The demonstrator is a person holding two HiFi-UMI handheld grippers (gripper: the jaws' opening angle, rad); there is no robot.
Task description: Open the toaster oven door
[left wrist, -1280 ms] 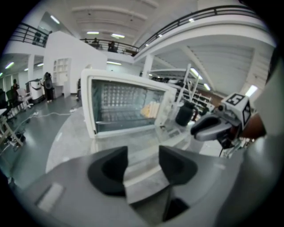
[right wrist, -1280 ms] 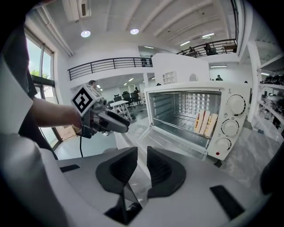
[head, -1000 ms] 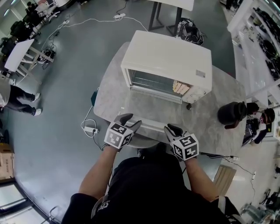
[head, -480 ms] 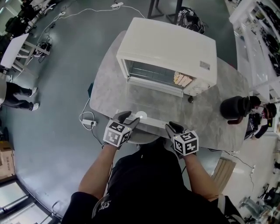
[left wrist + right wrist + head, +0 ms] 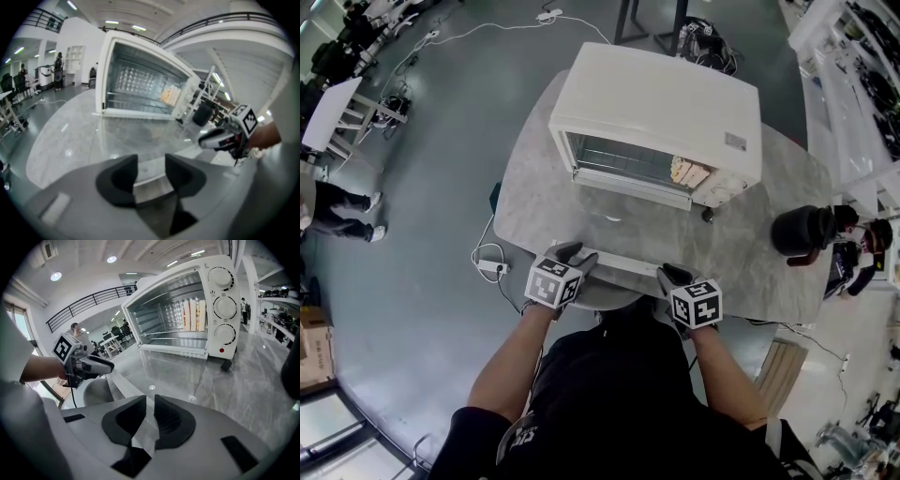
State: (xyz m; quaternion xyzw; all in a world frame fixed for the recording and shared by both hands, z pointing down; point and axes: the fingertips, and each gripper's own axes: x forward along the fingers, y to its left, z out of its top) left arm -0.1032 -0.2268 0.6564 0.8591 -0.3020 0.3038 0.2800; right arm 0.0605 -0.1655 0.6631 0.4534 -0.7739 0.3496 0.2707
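The white toaster oven (image 5: 661,108) stands on a round marble table (image 5: 741,253). Its glass door (image 5: 623,225) hangs open, folded down flat toward me, and the inside (image 5: 145,79) shows. The white door handle (image 5: 619,265) runs along the door's near edge. My left gripper (image 5: 575,253) is at the handle's left end, where the bar fills the gap between its jaws (image 5: 151,168). My right gripper (image 5: 673,274) is at the right end, its jaws narrow on a thin white edge (image 5: 150,414). Both pairs of jaws have just been closing further on the handle.
A black round pot (image 5: 797,234) sits at the table's right edge. Pale slices (image 5: 194,315) stand inside the oven on the right, next to the three knobs (image 5: 224,305). A power strip (image 5: 492,269) lies on the floor to the left. Desks and people are far off.
Both grippers have sunk a little with the handle. The glass door has come down flatter over the table.
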